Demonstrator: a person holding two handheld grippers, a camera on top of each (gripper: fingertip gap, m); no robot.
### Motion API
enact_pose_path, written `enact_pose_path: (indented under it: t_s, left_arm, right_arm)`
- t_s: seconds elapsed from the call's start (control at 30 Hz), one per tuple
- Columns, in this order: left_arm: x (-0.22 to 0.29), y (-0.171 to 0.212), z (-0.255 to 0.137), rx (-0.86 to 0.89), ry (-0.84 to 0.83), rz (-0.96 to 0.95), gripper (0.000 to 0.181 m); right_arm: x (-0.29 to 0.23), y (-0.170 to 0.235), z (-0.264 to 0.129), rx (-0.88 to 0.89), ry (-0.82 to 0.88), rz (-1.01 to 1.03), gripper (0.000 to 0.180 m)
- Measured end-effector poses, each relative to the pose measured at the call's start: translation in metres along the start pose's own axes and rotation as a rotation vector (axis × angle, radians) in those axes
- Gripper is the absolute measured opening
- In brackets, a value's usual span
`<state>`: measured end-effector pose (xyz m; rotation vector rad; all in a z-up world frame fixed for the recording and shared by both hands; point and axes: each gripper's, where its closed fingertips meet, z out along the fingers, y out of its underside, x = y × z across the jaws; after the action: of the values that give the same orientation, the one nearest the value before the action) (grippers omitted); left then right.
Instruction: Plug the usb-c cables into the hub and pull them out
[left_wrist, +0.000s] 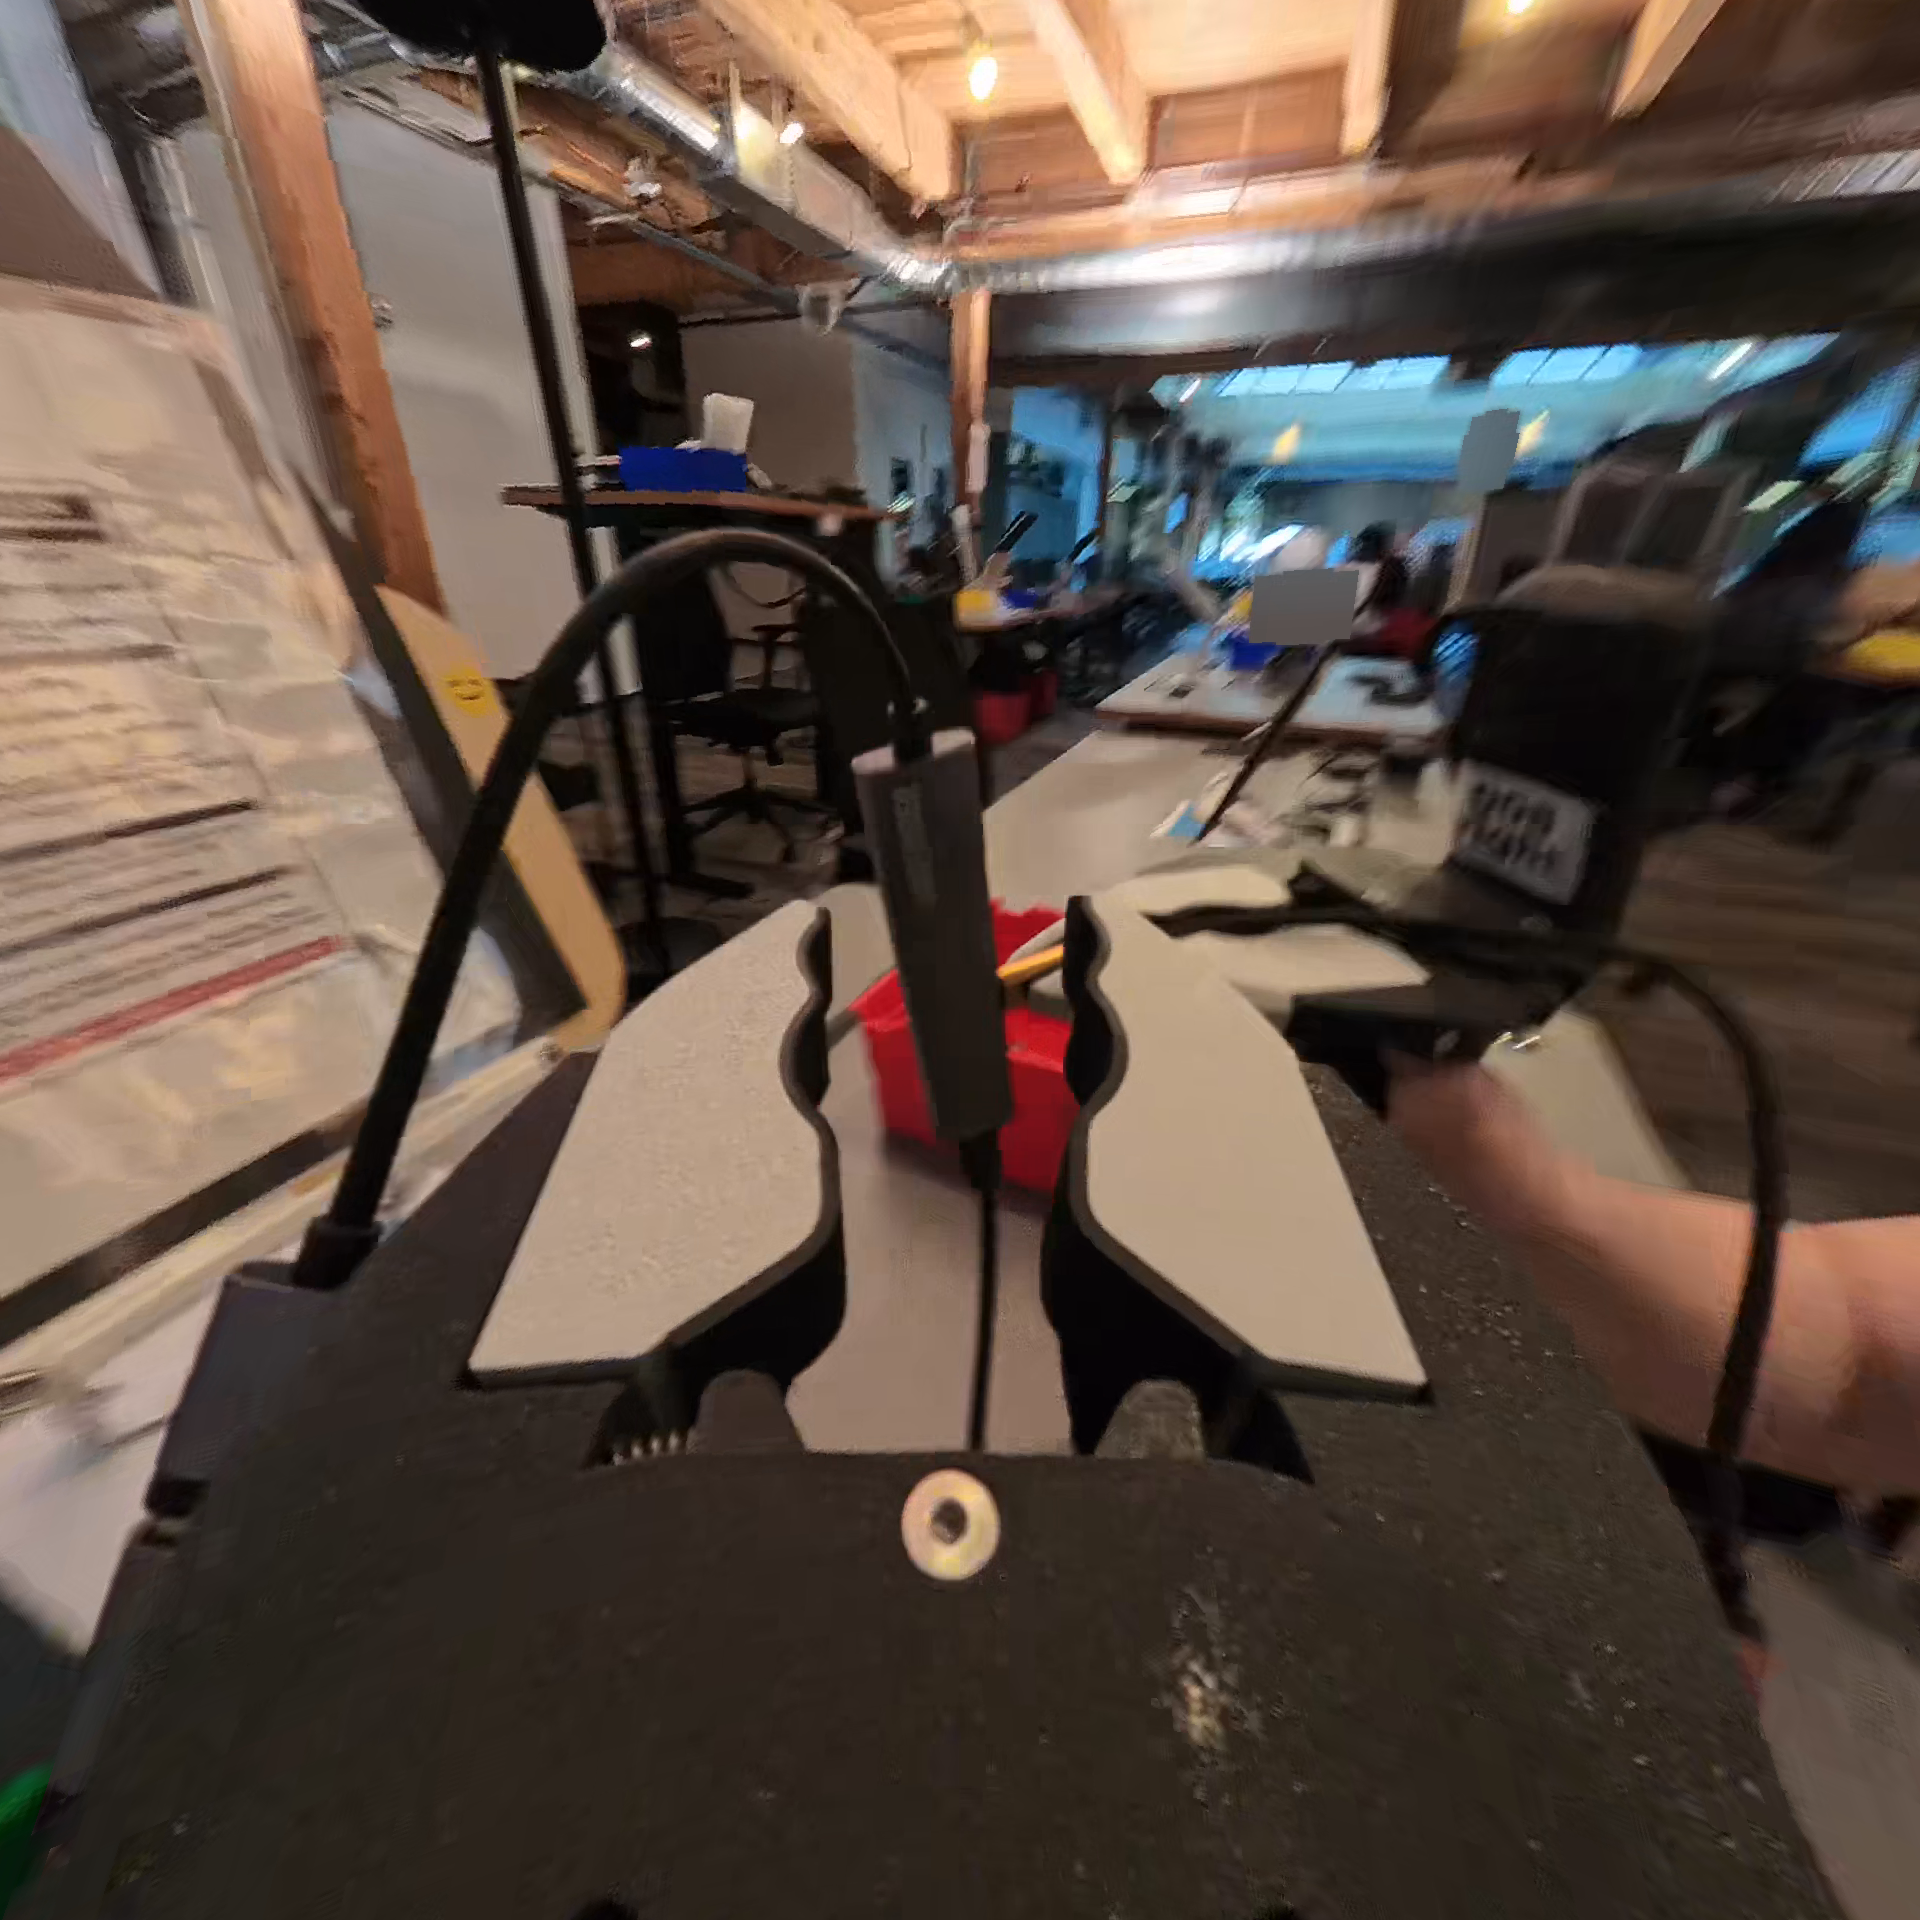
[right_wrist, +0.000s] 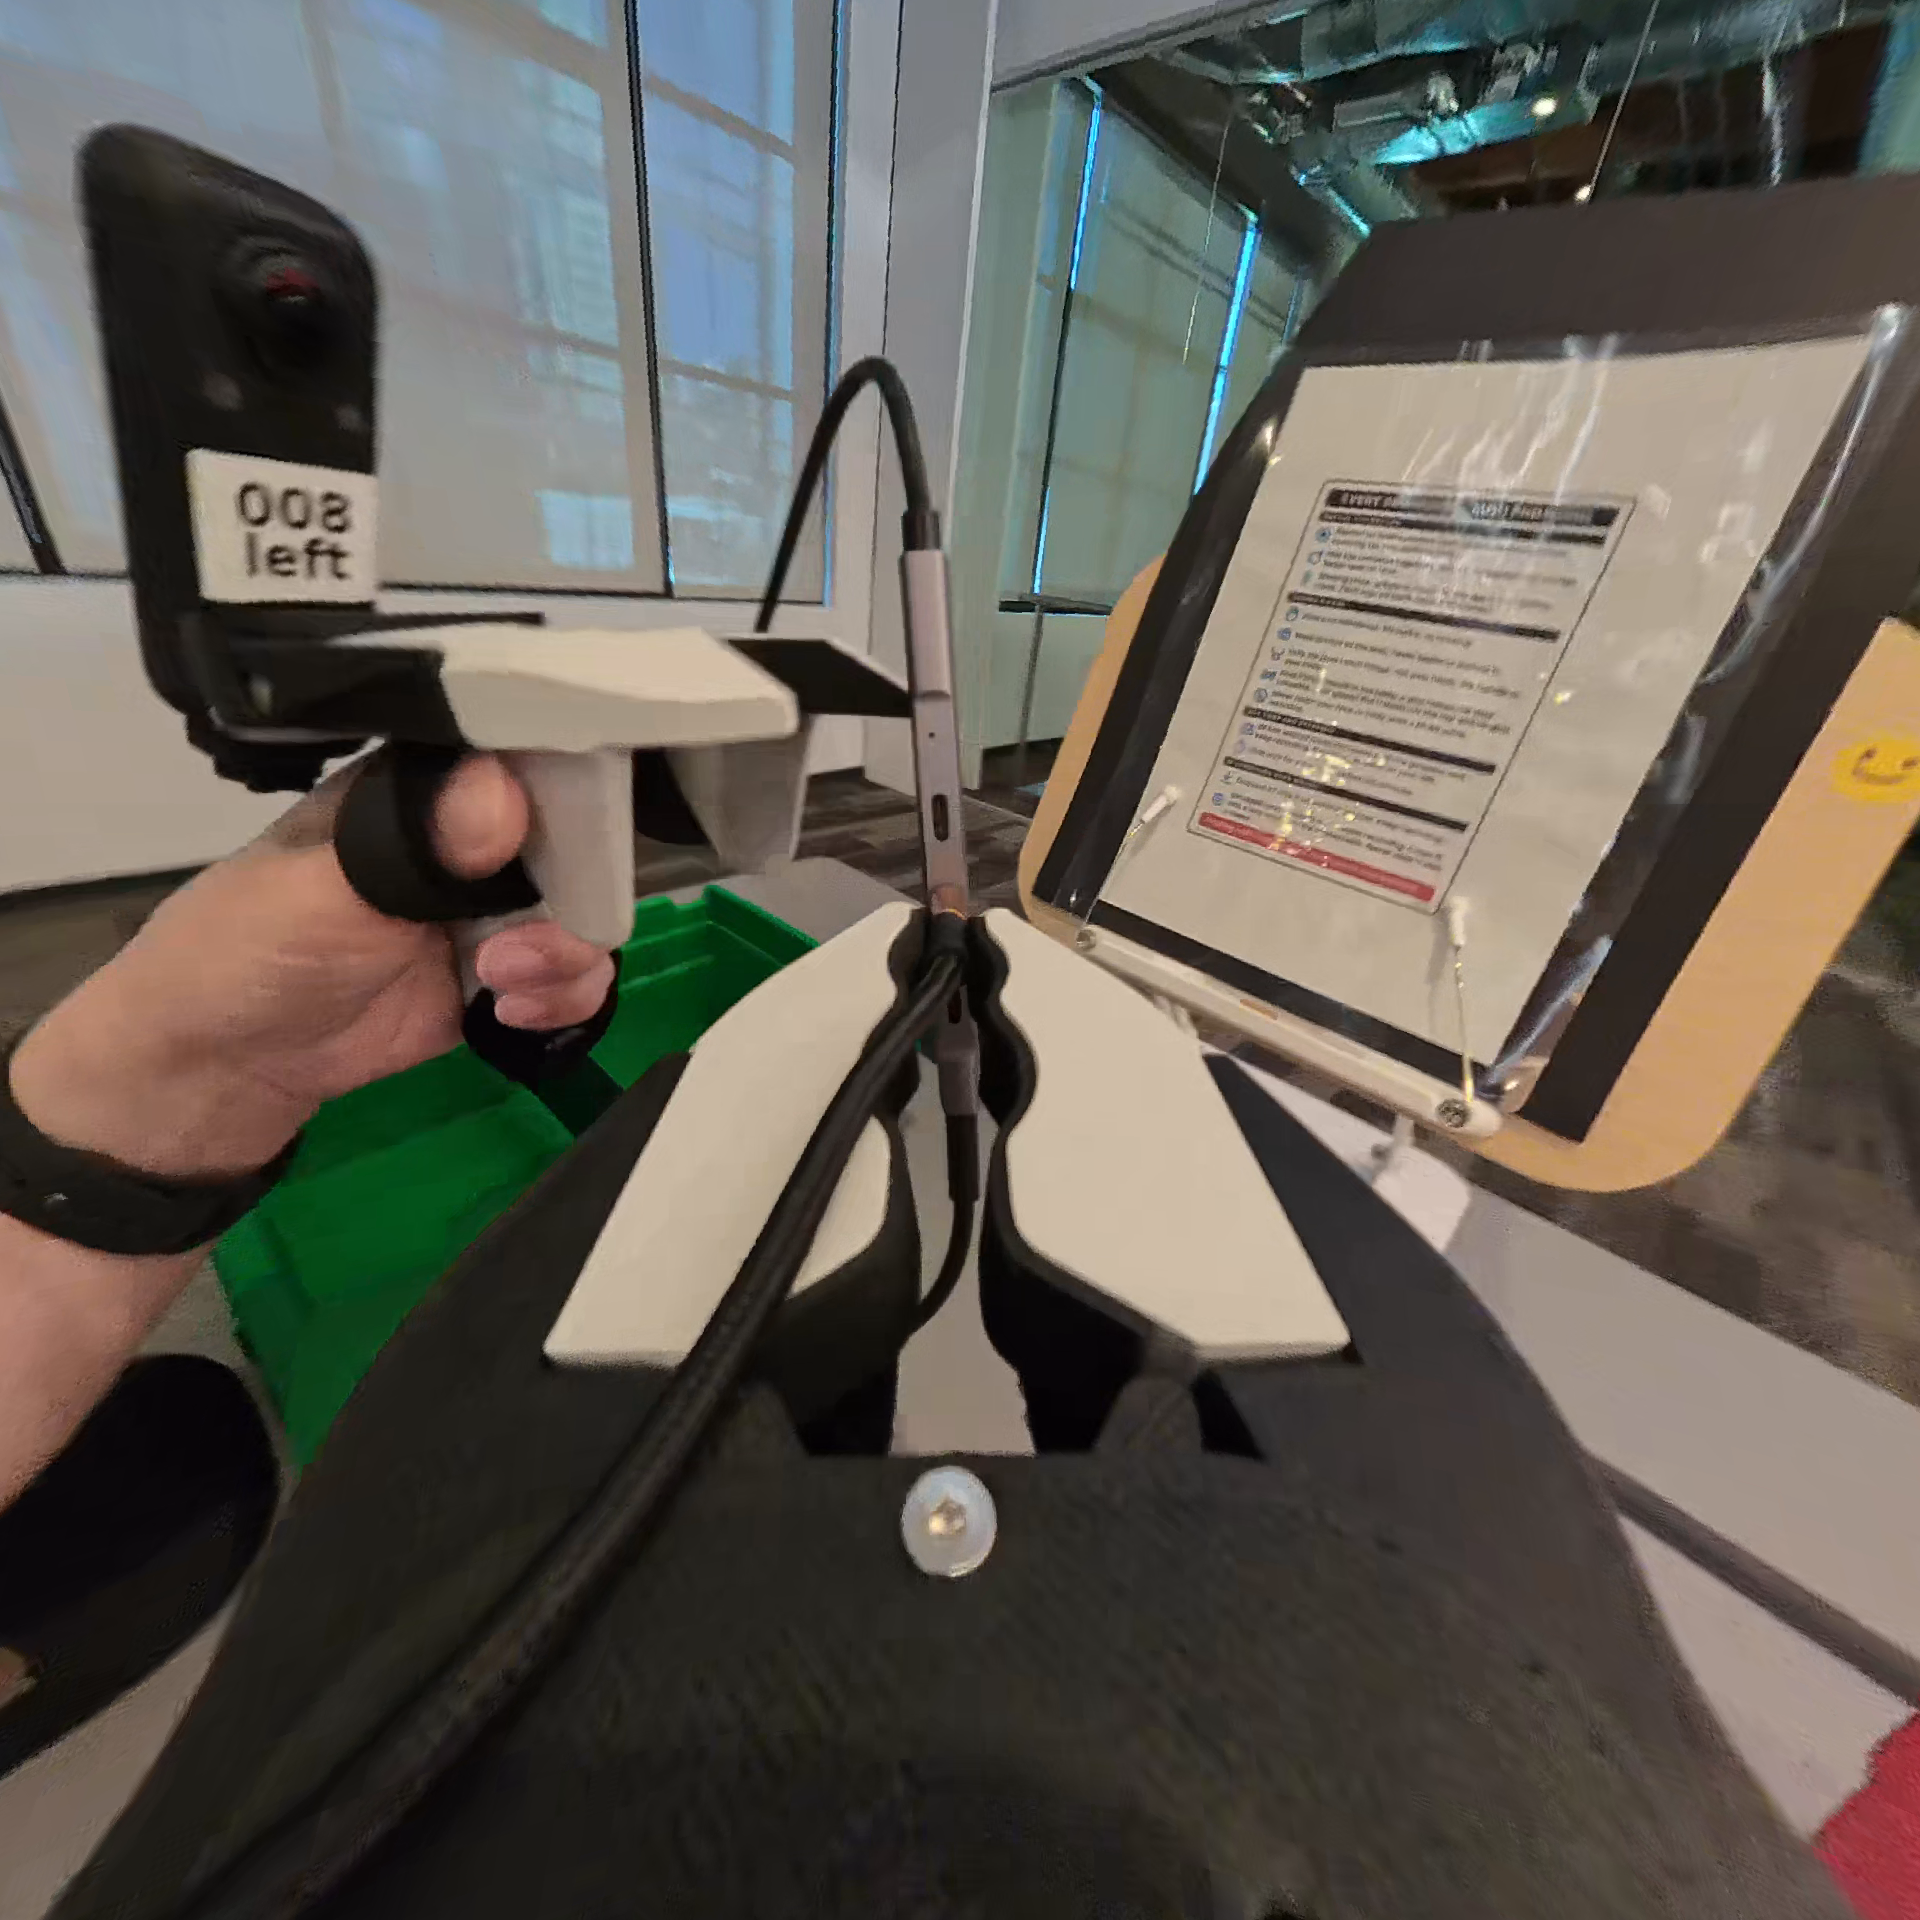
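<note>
The slim dark grey hub (left_wrist: 940, 935) stands almost upright in the air between the parted fingertips of my left gripper (left_wrist: 948, 914), which do not press on it. The hub also shows in the right wrist view (right_wrist: 932, 686), with an empty port on its side. My right gripper (right_wrist: 945, 920) is shut on the end of a thick black usb-c cable (right_wrist: 790, 1226) right at the hub's lower end. A thin cable with a grey plug (right_wrist: 961, 1049) hangs below the hub, between my right fingers. A black cable (left_wrist: 499, 800) loops from the hub's top.
A red bin (left_wrist: 1039, 1091) sits on the grey table behind the hub. A green bin (right_wrist: 436, 1143) lies under the left gripper (right_wrist: 623, 686). A stand with a plastic-covered sheet (right_wrist: 1403, 727) is close on the right. The right gripper (left_wrist: 1538, 831) shows blurred. The left gripper's tips are roughly 4 cm from the right gripper's.
</note>
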<state>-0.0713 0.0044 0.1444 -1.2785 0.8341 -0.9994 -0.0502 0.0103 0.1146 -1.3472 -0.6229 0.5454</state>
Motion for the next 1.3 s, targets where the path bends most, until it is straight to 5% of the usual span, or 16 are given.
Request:
enact_pose_path:
  t_s: [0.03,0.2,0.3,0.53,0.7,1.03,1.3]
  left_arm:
    - [-0.004,0.003,-0.001,-0.047,-0.057,0.073,0.043]
    - [-0.003,0.039,0.017,-0.286,-0.220,0.218,0.050]
    - [-0.018,0.043,0.024,-0.258,-0.377,0.263,0.054]
    - [-0.015,0.067,0.042,-0.261,-0.304,0.192,0.051]
    - [-0.013,0.054,0.041,-0.090,-0.291,0.146,0.028]
    - [-0.025,0.064,0.037,-0.238,-0.328,0.271,0.026]
    - [-0.011,0.055,0.039,-0.145,-0.210,0.073,0.023]
  right_arm:
    - [0.003,0.000,-0.001,0.007,-0.010,0.040,0.007]
    - [0.012,0.001,-0.001,0.037,0.019,0.088,0.007]
    - [0.013,-0.003,-0.004,0.051,0.022,0.078,0.007]
    - [0.014,-0.003,-0.005,0.075,0.011,0.114,0.007]
    - [0.009,0.001,-0.001,0.092,-0.018,0.176,0.007]
    - [0.009,0.014,0.005,0.097,-0.032,0.204,0.007]
    - [0.006,0.003,-0.002,0.180,0.000,0.139,0.007]
